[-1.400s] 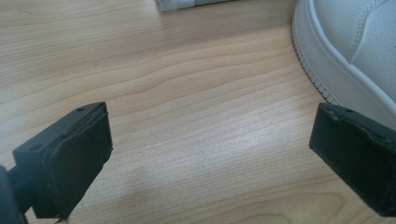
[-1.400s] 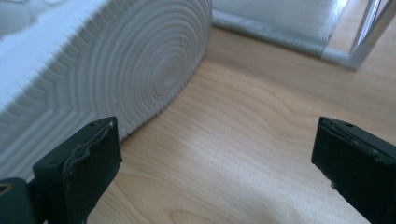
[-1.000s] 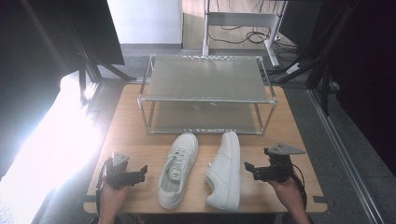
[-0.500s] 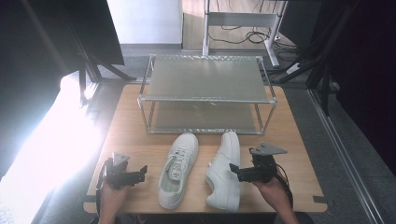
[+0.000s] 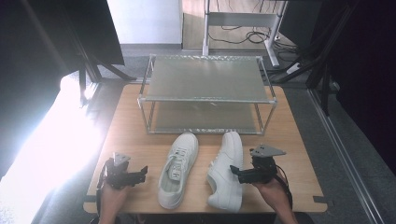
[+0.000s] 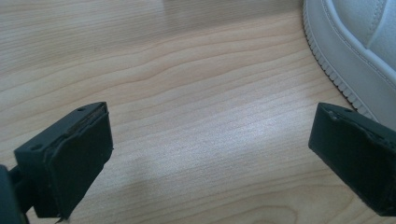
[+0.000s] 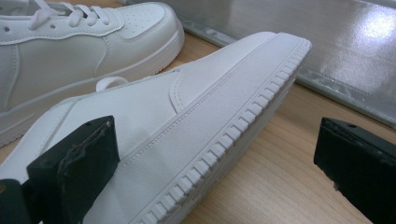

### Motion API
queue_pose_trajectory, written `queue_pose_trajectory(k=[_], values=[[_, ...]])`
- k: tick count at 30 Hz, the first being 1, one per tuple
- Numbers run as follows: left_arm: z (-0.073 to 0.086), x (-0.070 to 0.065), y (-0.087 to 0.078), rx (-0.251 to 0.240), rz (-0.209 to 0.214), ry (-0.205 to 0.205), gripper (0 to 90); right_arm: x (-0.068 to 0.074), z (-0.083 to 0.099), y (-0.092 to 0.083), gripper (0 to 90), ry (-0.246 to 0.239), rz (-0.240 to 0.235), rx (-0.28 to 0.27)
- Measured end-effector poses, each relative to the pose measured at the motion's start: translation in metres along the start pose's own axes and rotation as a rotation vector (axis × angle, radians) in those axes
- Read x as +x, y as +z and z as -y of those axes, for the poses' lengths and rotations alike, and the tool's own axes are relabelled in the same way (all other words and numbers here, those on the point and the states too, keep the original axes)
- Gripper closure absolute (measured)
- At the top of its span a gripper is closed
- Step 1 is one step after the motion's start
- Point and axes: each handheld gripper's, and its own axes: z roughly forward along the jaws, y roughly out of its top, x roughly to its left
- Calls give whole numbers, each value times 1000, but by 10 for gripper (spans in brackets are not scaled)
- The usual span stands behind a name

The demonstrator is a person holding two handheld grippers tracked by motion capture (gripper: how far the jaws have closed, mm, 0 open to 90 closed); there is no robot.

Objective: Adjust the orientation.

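Two white leather low-top sneakers lie side by side on the pale wooden desk, in front of a two-tier rack. The one in hand is the right-hand sneaker tipped on its side, its ribbed rubber sole turned toward the right claw. That claw is spread wide: in the right gripper view one black pad sits over the sneaker's upper and the other hangs clear above bare wood beyond the sole, so nothing is pinched yet.

To do this grasp well, I would bring the claw farther over the shoe so the sole edge and the side wall both fall between the pads, close near mid-length rather than at the toe, and squeeze firmly, since smooth leather may slip and a long shoe held off-centre would likely swing. Lifting straight up first should keep it from nudging its neighbour.

Just beside it, the other white laced sneaker stands upright on its sole, laces up, the two apparently a little apart. The left claw rests low near the desk's front left corner, also spread wide and holding nothing, with the upright sneaker's sole rim at the edge of its view.

Behind both, the silver metal-framed shoe rack with frosted shelves looks bare on its top shelf and, as far as can be seen, its lower one.
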Motion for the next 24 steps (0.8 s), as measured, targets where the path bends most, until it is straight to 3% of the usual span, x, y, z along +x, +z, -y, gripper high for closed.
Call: queue_pose_trajectory(k=[16, 24], values=[[0, -1, -1, 11, 11, -9, 12, -24, 15, -24, 0, 60, 40, 9], [-1, -3, 0, 16, 13, -5, 13, -43, 38, -40, 0, 119, 102, 30]])
